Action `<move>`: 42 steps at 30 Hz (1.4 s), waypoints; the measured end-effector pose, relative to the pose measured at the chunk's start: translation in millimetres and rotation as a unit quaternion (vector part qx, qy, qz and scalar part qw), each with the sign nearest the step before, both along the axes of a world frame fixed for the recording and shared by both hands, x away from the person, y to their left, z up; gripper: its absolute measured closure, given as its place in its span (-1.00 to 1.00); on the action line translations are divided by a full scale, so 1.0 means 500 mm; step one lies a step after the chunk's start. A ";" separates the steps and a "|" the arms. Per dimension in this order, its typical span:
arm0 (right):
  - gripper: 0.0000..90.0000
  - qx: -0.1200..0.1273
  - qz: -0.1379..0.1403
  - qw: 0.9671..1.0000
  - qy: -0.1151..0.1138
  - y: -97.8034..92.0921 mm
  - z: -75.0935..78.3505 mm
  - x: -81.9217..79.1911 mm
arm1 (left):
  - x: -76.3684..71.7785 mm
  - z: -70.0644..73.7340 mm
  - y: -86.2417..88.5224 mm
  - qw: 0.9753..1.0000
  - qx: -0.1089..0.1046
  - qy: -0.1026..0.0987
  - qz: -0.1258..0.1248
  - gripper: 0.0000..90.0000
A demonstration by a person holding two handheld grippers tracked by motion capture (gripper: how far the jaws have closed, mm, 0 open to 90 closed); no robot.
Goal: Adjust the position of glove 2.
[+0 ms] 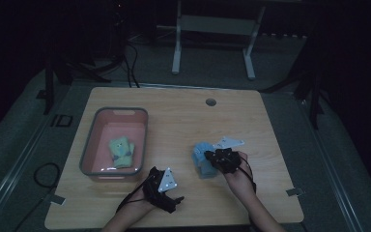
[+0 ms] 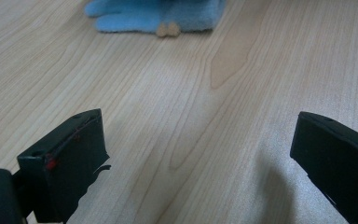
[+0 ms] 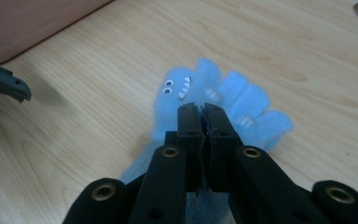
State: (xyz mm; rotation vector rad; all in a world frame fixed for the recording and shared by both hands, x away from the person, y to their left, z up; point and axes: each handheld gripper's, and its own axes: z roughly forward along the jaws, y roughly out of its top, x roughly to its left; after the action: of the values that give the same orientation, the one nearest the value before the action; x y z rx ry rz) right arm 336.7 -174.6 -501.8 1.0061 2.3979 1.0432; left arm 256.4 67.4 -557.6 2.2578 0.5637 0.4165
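The surface (image 1: 183, 113) is a pale rectangular wooden top with rounded corners and visible grain, with a small round grey cable hole (image 1: 211, 102) near its far edge. On its left part stands a pink rectangular plastic bin with a grey rim (image 1: 88, 145). Right of the middle, well apart from the bin, a light blue fuzzy cloth monster toy (image 1: 202, 155) with white teeth and small eyes lies flat on the wood. Two small grey tabs (image 1: 294, 192) stick out at the near corners.
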 end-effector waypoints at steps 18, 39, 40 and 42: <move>0.90 -0.020 -0.002 0.999 0.038 0.009 -0.059 0.017 | 0.000 0.000 0.000 1.000 0.000 0.000 0.000 -0.92; 0.04 0.009 0.015 0.999 0.035 -0.001 -0.046 0.015 | 0.001 0.002 -0.005 1.000 -0.019 0.000 0.000 -0.92; -0.06 0.013 0.016 0.999 0.033 -0.003 -0.043 0.015 | 0.001 0.004 -0.005 1.000 -0.024 0.001 0.004 -0.92; -0.47 0.025 0.027 0.999 0.040 -0.011 -0.037 0.019 | 0.003 0.011 -0.004 0.999 -0.031 0.007 0.015 -0.92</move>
State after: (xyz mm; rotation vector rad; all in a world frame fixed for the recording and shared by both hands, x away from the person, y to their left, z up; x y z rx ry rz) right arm 346.0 -180.3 -520.5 1.0233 2.4876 1.1066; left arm 258.1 65.2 -552.2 2.1980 0.6104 0.3928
